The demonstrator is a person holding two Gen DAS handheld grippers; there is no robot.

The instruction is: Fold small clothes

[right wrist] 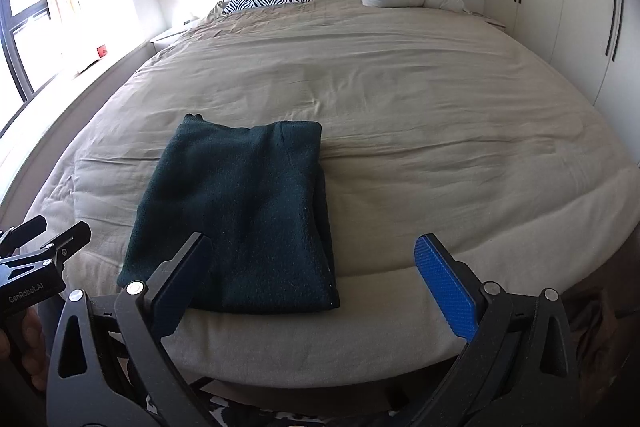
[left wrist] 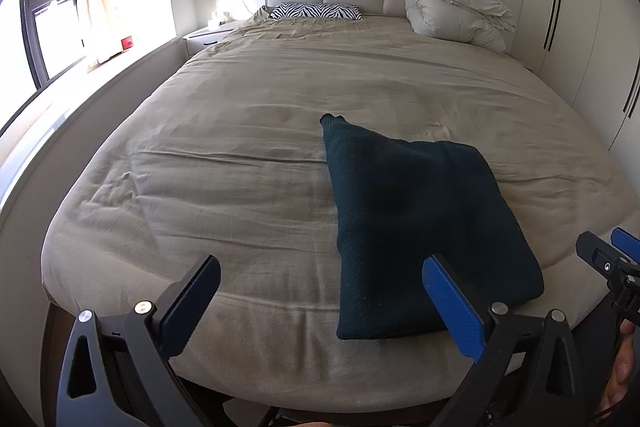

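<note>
A dark green fleece garment (left wrist: 416,223) lies folded into a flat rectangle on the beige bed, near its front edge; it also shows in the right wrist view (right wrist: 240,215). My left gripper (left wrist: 324,291) is open and empty, held just off the bed's front edge, its right finger over the garment's near edge. My right gripper (right wrist: 316,275) is open and empty, to the right of the garment's near corner. The right gripper's tip shows at the left view's right edge (left wrist: 612,259); the left gripper's tip shows at the right view's left edge (right wrist: 44,239).
The bed sheet (right wrist: 440,131) is wide and wrinkled. A zebra-print pillow (left wrist: 316,11) and a bundled white duvet (left wrist: 456,11) lie by the headboard. White wardrobes (left wrist: 572,19) stand on the right; a window with curtains (left wrist: 52,7) is on the left.
</note>
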